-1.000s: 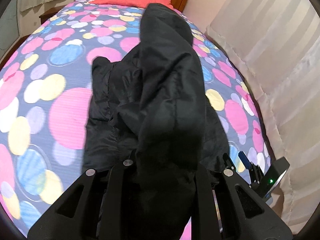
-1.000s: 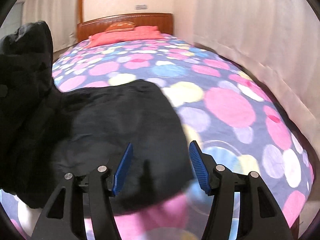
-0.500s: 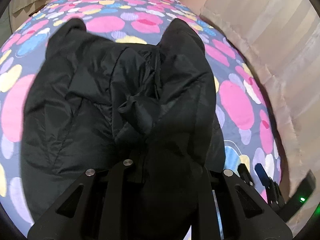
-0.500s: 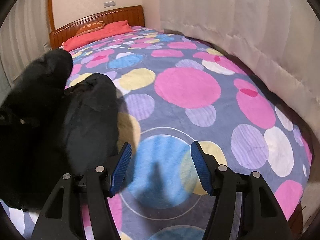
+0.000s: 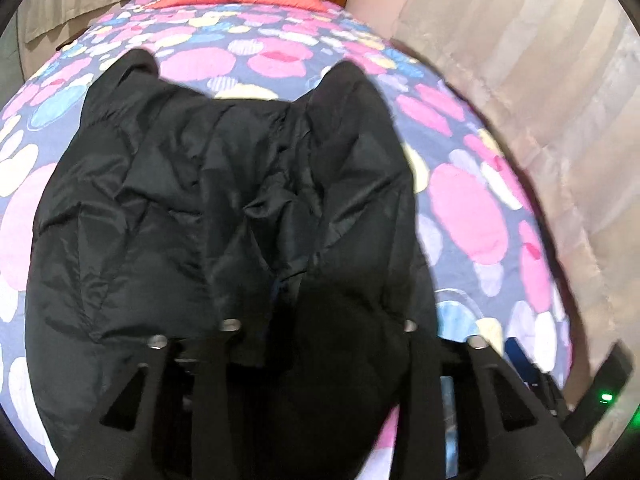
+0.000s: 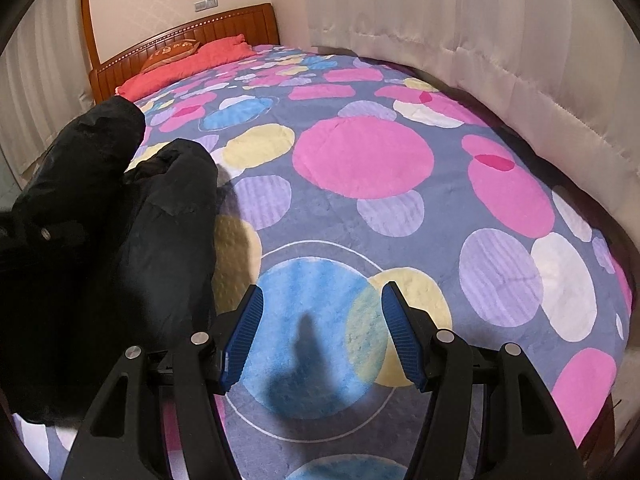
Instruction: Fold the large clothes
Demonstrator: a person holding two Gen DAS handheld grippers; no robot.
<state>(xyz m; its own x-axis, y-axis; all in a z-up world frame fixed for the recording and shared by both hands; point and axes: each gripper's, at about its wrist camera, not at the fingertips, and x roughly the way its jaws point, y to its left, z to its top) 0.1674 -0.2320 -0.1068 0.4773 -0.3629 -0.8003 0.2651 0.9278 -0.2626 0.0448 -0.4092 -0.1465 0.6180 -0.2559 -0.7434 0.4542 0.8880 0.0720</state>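
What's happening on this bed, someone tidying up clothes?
A person with a gripping tool in each hand is folding a black jacket on a bed with a dotted blanket. The left tool is clamped on a fold of the jacket. The right tool is open and empty over the blanket beside it.

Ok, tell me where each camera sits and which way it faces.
Left wrist: rides the left tool, facing up the bed toward the headboard; black jacket fills the view and hides its fingertips.
Right wrist: rides the right tool, open over bare bedspread, angled toward the curtain.
Shared: jacket, bed, red pillow, and headboard.
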